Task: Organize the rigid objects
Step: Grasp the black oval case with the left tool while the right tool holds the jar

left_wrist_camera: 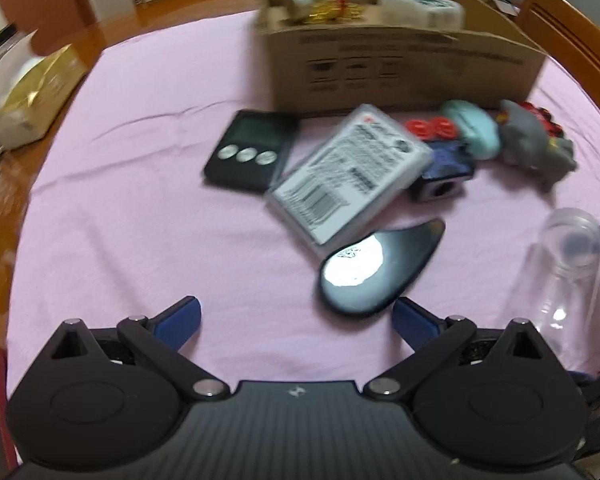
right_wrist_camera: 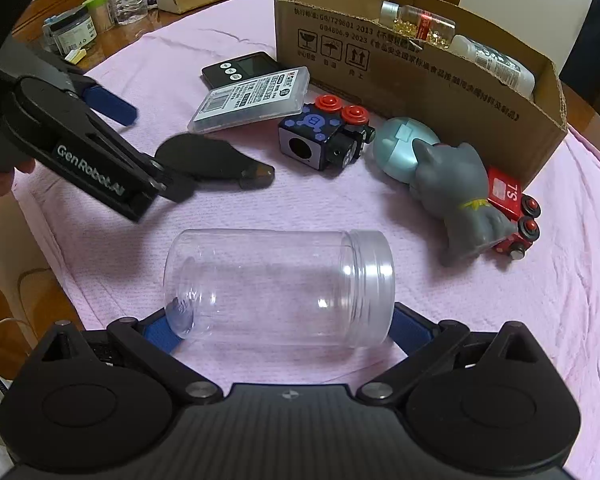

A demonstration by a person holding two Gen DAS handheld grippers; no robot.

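The clear plastic jar (right_wrist_camera: pixel 280 286) lies on its side on the pink cloth (right_wrist_camera: pixel 220 56), in front of the cardboard box (right_wrist_camera: pixel 420 76). The right gripper (right_wrist_camera: pixel 286 326) has its fingers spread wide at either end of the jar, not clamping it. The left gripper (left_wrist_camera: pixel 296 316) is also spread, its fingers empty, the dark teardrop-shaped piece (left_wrist_camera: pixel 374 270) just ahead of it, nearer the box.

Clear glossy plastic jar (right_wrist_camera: pixel 280 288) lies on ribbed pink cloth (right_wrist_camera: pixel 220 208) near a matt corrugated cardboard box (right_wrist_camera: pixel 440 92).
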